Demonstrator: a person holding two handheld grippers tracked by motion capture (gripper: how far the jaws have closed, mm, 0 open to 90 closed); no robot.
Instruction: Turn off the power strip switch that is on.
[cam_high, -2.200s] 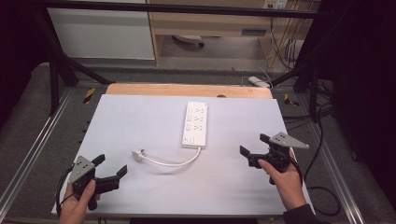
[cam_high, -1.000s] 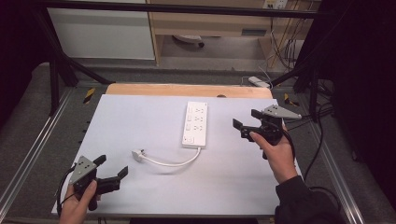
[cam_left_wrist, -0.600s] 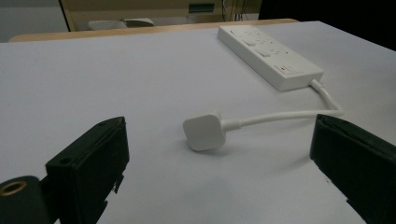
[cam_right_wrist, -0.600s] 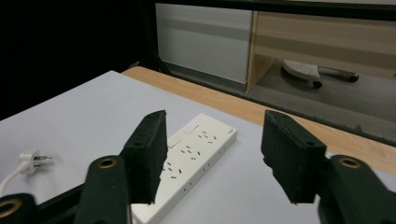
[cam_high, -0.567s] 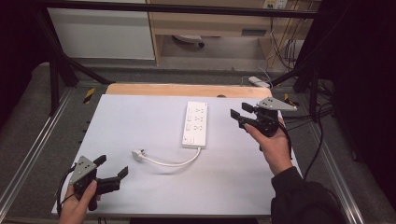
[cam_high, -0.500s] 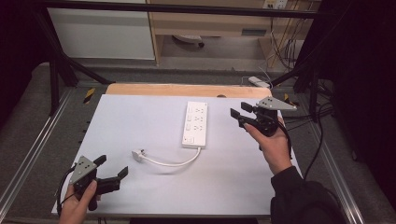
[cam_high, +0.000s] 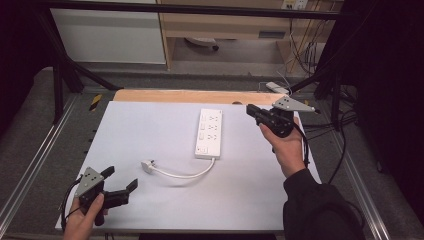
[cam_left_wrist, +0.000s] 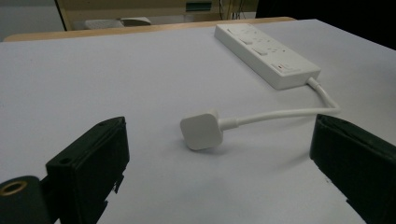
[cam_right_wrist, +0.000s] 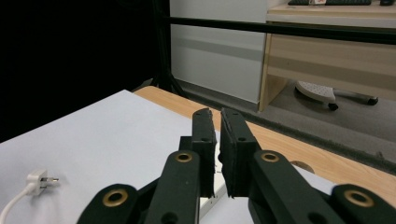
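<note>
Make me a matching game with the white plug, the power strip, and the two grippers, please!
Things:
1. plug
2. power strip
3. left gripper
4. right gripper

Descriptions:
A. jaws nearly closed, held up at the table's far right
B. lying on its side at the loose end of the white cable
C. jaws wide apart, near the table's front left corner
D. long white block with sockets, mid-table

Pairs: 1-B, 2-D, 3-C, 4-A

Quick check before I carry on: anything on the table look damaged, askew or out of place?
Nothing stands out. The power strip lies flat on the white table, its short cord curving to the unplugged plug. No visible damage. The left tool is open; the right tool looks shut.
</note>
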